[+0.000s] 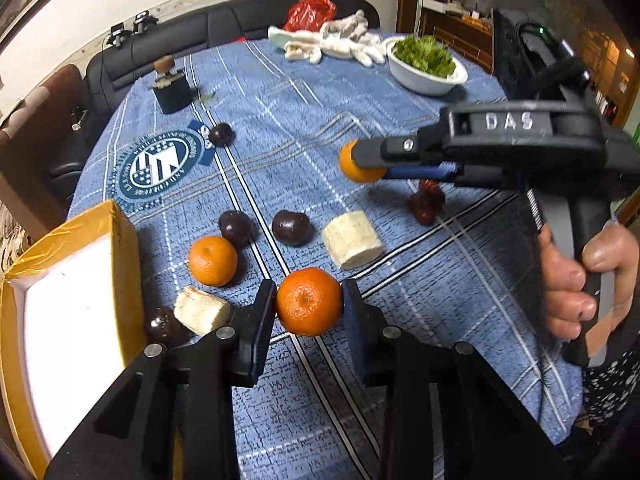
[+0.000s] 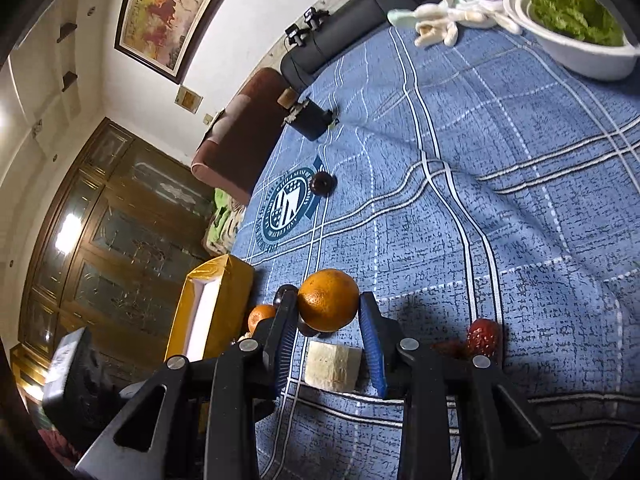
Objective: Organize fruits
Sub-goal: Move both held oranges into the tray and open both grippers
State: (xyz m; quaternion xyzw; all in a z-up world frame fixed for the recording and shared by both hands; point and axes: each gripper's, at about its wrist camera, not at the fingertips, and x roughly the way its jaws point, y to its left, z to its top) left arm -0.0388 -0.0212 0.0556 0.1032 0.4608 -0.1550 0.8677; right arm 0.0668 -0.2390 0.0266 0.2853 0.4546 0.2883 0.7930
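My left gripper (image 1: 309, 307) is shut on an orange (image 1: 308, 301) just above the blue cloth. My right gripper (image 2: 328, 312) is shut on another orange (image 2: 329, 300) and holds it above the table; it also shows in the left wrist view (image 1: 360, 162). A third orange (image 1: 212, 260) lies on the cloth beside dark round fruits (image 1: 291, 227), (image 1: 235, 227). Pale banana chunks (image 1: 352, 238), (image 1: 202, 310) and red dates (image 1: 426, 202) lie nearby. A yellow box (image 1: 68, 304) with a white inside stands at the left.
A white bowl of greens (image 1: 426, 66) and white gloves (image 1: 340, 42) sit at the far side. A black holder (image 1: 172, 90) stands far left. Another dark fruit (image 1: 221, 134) lies by the round emblem (image 1: 158, 164). A black sofa (image 1: 224, 24) runs behind the table.
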